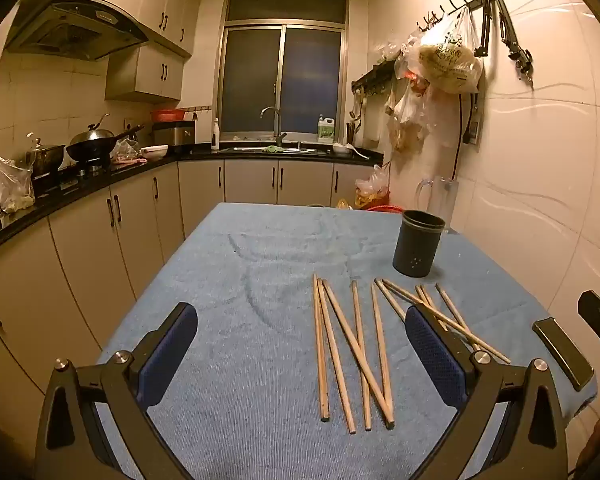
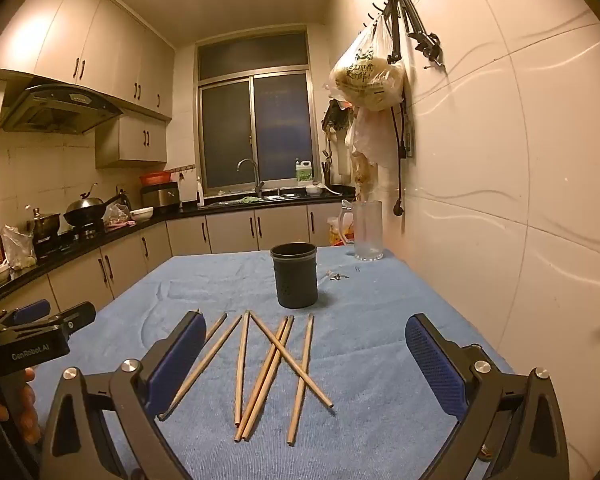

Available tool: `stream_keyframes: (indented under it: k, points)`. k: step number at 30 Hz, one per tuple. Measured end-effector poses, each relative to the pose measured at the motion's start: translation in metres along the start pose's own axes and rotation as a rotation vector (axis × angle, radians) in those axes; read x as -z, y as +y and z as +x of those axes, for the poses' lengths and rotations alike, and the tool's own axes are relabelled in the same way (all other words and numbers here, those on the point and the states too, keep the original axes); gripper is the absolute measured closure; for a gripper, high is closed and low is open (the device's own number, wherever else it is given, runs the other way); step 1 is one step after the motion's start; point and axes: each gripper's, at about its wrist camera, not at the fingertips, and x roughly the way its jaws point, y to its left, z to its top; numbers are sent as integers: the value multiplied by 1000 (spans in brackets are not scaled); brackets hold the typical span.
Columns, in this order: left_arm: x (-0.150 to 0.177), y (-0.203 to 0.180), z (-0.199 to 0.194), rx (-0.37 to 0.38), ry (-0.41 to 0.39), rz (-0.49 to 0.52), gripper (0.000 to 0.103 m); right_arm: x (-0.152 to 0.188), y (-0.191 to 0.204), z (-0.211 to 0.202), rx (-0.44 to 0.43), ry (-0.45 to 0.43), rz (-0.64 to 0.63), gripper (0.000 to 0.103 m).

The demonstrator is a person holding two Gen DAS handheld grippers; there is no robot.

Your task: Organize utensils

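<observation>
Several wooden chopsticks [image 1: 356, 352] [image 2: 268, 364] lie loose and partly crossed on the blue cloth of the table [image 1: 228, 288] [image 2: 372, 320]. Behind them stands a dark round utensil holder [image 1: 418, 243] [image 2: 294, 275], upright, with nothing showing above its rim. My left gripper [image 1: 300, 356] hovers open above the near side of the table, left of most chopsticks; its right finger [image 1: 432, 352] hides part of some. My right gripper [image 2: 306, 364] is open too, low over the chopsticks, touching none. Each gripper shows at the edge of the other's view.
A clear plastic jug [image 2: 367, 230] [image 1: 440, 200] stands at the table's far right by the tiled wall. Small metal bits [image 2: 338, 276] lie next to the holder. A dark flat bar [image 1: 562, 354] lies near the right table edge. Counters, stove and sink line the left and back.
</observation>
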Motion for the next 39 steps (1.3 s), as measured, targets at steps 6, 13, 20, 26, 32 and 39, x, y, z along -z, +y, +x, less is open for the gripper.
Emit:
stream_keyframes:
  k: [6, 13, 20, 26, 32, 39]
  points:
    - [-1, 4, -2, 9, -34, -17, 0, 1, 2, 4, 2, -12, 0, 2]
    - [-1, 5, -6, -6, -81, -3, 0, -1, 2, -2, 30, -86, -4, 2]
    - [-1, 5, -8, -12, -93, 8, 0, -4, -5, -5, 37, -114, -16, 2]
    - [-1, 5, -10, -15, -104, 6, 0, -3, -5, -4, 38, -90, -21, 2]
    - [-1, 5, -11, -14, -108, 7, 0, -2, -6, -3, 35, -83, 9, 2]
    - [0, 4, -10, -13, -101, 11, 0, 0, -4, -2, 33, -76, 21, 2]
